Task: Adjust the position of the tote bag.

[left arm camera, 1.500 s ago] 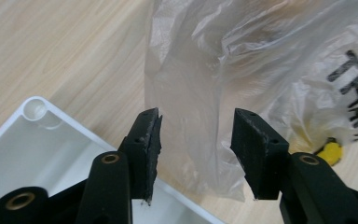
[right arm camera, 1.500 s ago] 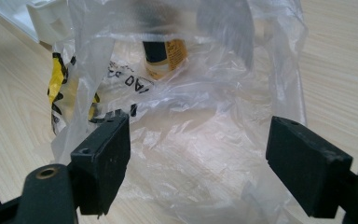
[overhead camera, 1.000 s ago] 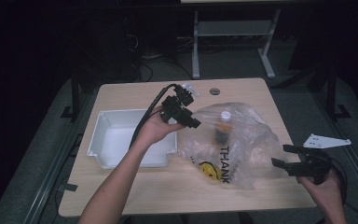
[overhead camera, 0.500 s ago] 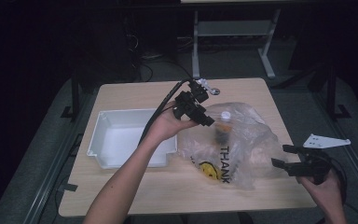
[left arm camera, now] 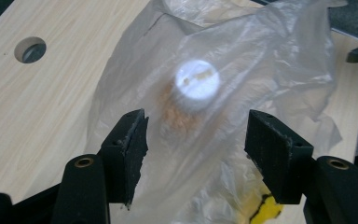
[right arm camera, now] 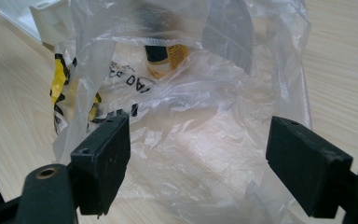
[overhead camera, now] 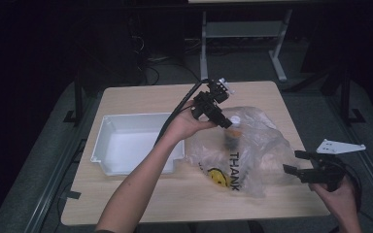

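High view: "THANK" on bag point(overhead camera: 245, 155)

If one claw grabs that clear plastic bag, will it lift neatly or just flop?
The plastic bag is thin and crumpled, so it would probably flop and stretch. The bottle standing inside would likely weigh it down and might tip over.

The high view is dim, and the room around the table point(overhead camera: 141, 97) is almost black. Light falls from above onto the tabletop. The bottle cap point(left arm camera: 196, 85) glows white and fuzzy through the plastic bag point(right arm camera: 191, 126). Both gripper views are brighter, with the black jaws at the bottom a little blurry.
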